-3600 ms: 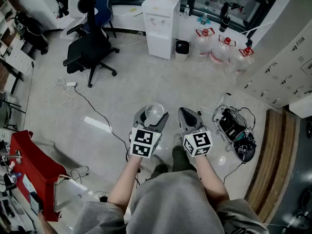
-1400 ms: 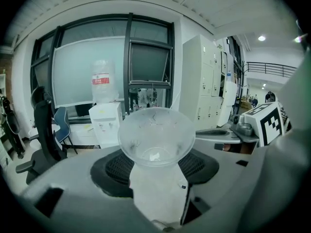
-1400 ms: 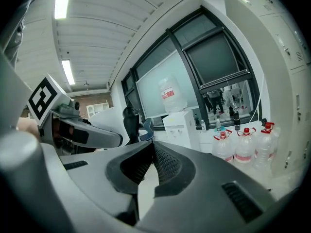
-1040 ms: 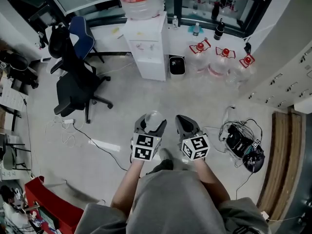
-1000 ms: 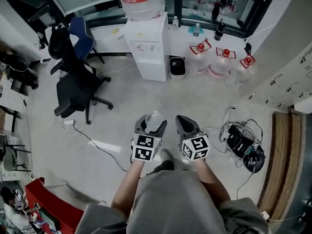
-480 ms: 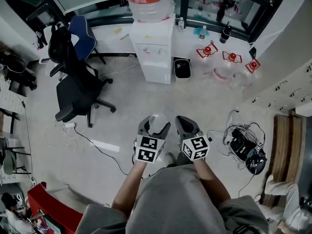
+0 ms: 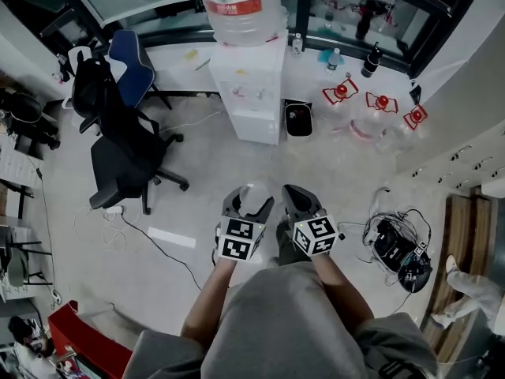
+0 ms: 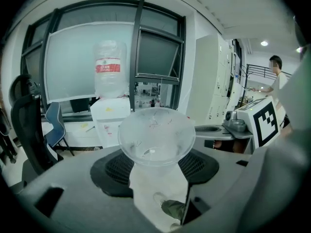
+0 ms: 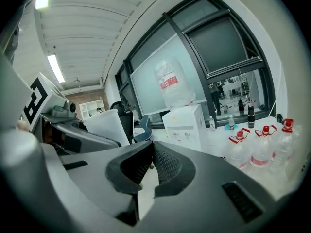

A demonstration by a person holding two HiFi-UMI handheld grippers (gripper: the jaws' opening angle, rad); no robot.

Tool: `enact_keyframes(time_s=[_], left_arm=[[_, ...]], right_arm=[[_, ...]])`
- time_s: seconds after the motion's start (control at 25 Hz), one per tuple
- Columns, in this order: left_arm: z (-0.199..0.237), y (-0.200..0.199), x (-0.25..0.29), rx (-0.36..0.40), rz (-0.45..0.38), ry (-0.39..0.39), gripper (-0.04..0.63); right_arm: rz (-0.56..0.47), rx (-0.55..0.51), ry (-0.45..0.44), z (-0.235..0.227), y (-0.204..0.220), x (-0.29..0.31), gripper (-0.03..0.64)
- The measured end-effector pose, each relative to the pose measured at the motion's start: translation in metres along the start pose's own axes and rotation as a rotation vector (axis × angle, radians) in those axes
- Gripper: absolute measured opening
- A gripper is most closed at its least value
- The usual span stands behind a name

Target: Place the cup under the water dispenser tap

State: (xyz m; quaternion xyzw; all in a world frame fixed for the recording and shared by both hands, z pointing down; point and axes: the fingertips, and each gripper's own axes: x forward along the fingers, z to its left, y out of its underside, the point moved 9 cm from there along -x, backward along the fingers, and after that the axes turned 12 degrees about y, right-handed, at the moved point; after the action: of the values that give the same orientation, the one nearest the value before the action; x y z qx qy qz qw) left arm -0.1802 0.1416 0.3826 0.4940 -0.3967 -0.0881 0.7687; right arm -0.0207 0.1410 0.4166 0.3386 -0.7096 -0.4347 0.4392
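A clear plastic cup (image 7: 252, 197) stands upright between the jaws of my left gripper (image 7: 248, 201), which is shut on its lower part. In the left gripper view the cup (image 8: 156, 135) fills the middle, mouth up, with dark pads (image 8: 115, 170) on both sides. The white water dispenser (image 7: 253, 91) with a large bottle (image 7: 240, 5) on top stands ahead across the floor, well apart from the cup. My right gripper (image 7: 295, 201) is beside the left one, shut and empty; its pads (image 9: 166, 164) meet at the tips. The dispenser (image 9: 188, 124) shows beyond them.
A black office chair (image 7: 120, 150) and a blue one (image 7: 131, 57) stand left of the dispenser. A small black bin (image 7: 298, 119) and red-capped water jugs (image 7: 379, 114) sit to its right. Cables and gear (image 7: 398, 245) lie on the floor at right. A person (image 8: 277, 77) stands far right.
Both grippers have moved forward over the floor toward the dispenser, which now looks nearer and larger. The cup stays held in the left gripper.
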Motion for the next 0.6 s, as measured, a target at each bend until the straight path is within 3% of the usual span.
enact_keyframes(time_s=[0.6], left_arm=[[0.081, -0.066, 0.086, -0.042, 0.050, -0.038, 0.282]], right_arm=[[0.022, 0.016, -0.044, -0.062, -0.063, 0.118, 0.012]])
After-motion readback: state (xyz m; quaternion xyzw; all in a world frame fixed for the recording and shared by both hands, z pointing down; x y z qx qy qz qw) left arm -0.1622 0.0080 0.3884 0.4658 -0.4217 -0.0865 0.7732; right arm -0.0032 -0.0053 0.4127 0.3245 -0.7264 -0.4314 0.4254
